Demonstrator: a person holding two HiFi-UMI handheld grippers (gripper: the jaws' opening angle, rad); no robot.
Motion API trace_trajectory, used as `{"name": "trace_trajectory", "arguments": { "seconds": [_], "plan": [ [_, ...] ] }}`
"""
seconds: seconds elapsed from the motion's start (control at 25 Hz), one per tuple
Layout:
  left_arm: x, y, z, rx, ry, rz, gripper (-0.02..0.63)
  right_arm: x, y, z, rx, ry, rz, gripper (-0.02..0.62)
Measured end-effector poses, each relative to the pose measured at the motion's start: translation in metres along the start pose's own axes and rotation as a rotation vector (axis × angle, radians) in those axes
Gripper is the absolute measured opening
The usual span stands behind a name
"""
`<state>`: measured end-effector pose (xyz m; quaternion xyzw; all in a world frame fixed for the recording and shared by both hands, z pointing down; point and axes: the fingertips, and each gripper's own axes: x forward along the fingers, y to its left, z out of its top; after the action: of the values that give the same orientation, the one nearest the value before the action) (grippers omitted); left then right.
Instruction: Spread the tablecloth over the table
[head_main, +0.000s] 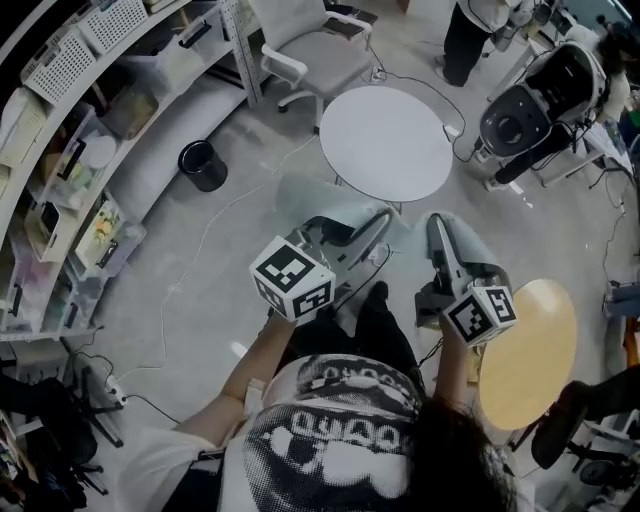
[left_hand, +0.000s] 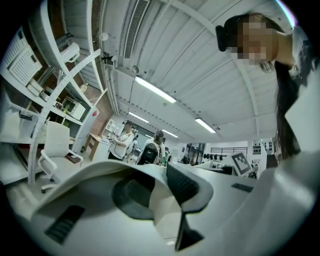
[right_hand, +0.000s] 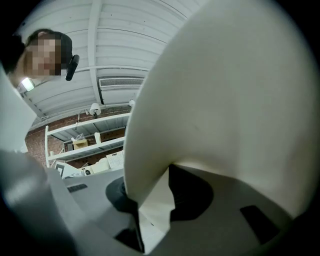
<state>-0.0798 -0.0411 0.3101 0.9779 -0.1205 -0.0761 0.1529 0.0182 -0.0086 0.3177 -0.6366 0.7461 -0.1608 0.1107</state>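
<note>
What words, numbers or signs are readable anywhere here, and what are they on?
No words or numbers can be read.
Marker cubes: black-and-white square patterns, not letters.
Shirt: a graphic print, no legible letters.
Shelf items: too small to read.
Tablecloth: plain.

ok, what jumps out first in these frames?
The pale tablecloth fills the right gripper view, pinched in the jaws of both the left gripper and the right gripper. In the head view a bare round white table stands just ahead of them, with a round yellow top at lower right.
</note>
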Motion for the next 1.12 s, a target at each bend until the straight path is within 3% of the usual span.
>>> {"name": "trace_trajectory", "arguments": {
  "seconds": [0.28, 0.56, 0.8, 1.12],
  "plan": [
    [0.031, 0.024, 0.041, 0.071, -0.052, -0.040, 0.078, 0.040, -0.006, 0.043, -0.051, -0.051, 0.051, 0.110],
    [0.082, 0.063, 0.067, 0.077, -0.056, -0.031, 0.078, 0.093, -0.039, 0.077, -0.064, -0.063, 0.108, 0.110],
    [0.155, 0.092, 0.085, 0.070, -0.073, 0.000, 0.080, 0.135, -0.098, 0.113, 0.022, -0.080, 0.148, 0.110],
    [0.256, 0.121, 0.107, 0.065, -0.113, 0.052, 0.084, 0.184, -0.180, 0.163, 0.140, -0.044, 0.273, 0.112]
  ]
}}
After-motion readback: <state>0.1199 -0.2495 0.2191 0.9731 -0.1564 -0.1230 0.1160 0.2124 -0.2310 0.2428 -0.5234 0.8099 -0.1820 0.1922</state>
